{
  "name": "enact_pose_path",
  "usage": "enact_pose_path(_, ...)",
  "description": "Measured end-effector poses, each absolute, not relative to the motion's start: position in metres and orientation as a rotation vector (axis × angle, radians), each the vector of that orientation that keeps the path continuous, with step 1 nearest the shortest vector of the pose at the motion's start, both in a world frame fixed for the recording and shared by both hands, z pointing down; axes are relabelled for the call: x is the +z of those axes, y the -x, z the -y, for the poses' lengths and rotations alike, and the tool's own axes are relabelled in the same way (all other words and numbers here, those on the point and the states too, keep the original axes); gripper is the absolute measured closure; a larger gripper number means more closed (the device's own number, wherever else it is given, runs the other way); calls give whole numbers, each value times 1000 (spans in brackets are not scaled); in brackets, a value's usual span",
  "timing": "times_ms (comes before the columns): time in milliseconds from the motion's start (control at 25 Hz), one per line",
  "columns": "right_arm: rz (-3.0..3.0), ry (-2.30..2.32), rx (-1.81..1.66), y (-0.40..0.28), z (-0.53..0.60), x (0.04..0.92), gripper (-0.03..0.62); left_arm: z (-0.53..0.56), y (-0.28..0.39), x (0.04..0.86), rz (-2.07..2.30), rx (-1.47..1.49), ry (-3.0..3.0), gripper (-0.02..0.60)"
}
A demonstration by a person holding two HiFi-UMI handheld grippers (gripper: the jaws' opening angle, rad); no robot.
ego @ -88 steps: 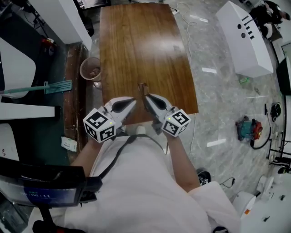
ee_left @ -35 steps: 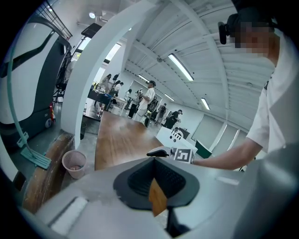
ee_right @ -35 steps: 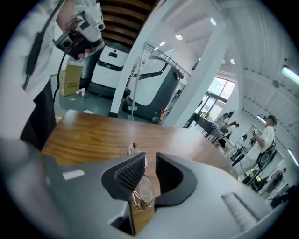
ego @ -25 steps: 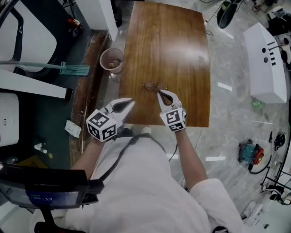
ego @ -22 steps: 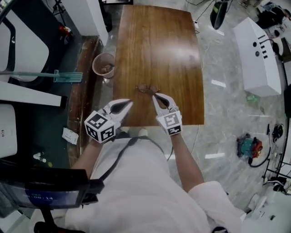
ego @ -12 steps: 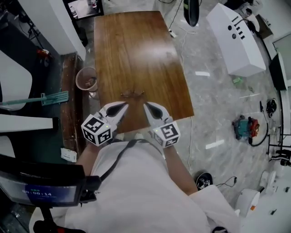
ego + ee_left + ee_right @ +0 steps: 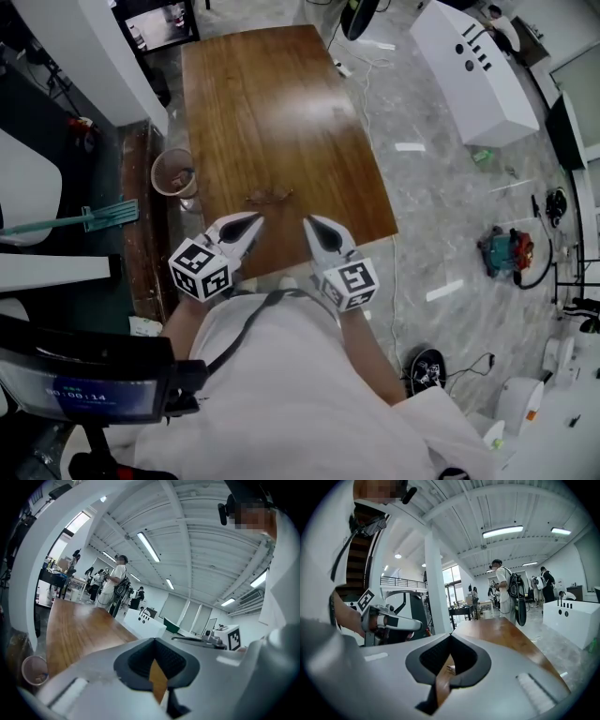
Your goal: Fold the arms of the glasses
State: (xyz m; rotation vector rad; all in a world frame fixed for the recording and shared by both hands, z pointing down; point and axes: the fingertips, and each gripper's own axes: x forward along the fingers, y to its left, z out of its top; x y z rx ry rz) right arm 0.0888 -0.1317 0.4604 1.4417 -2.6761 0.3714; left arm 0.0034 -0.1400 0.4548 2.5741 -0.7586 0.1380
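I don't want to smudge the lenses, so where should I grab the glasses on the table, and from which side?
Probably an outer end of the frame, coming from the person's near side. The glasses lie flat and crosswise on the table, just beyond the shut left gripper. Their finer parts are too small to make out.

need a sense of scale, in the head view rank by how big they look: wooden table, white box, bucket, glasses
1. wooden table
2. white box
3. bucket
4. glasses
Box and bucket stand on the floor, farther off, so they look smaller than they are.
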Motion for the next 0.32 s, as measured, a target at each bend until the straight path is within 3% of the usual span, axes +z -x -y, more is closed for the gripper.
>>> enact_pose_path(320, 2666, -1436, 377, -83, 133, 462, 586, 142, 4, 457, 771, 132, -2555, 578)
